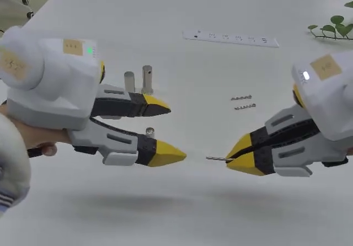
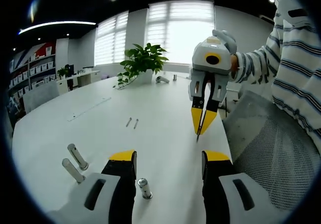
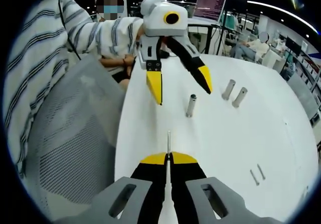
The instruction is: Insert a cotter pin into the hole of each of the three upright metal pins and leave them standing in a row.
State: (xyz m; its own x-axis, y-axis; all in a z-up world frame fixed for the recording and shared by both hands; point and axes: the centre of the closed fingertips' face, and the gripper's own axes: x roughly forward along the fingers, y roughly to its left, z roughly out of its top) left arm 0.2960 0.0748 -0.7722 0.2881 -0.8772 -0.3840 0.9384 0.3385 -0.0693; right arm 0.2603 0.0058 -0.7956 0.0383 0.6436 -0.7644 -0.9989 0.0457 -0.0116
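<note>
Three upright metal pins stand on the white table: two side by side and a third nearer, between the open jaws of my left gripper. In the left gripper view that near pin stands between the yellow fingertips. My right gripper is shut on a cotter pin, which sticks out toward the left gripper; in the right gripper view it points at the near pin. Two more cotter pins lie loose on the table.
A white power strip lies at the far side of the table. A green plant sits at the far right. A mesh chair and a person in a striped sleeve are beside the table.
</note>
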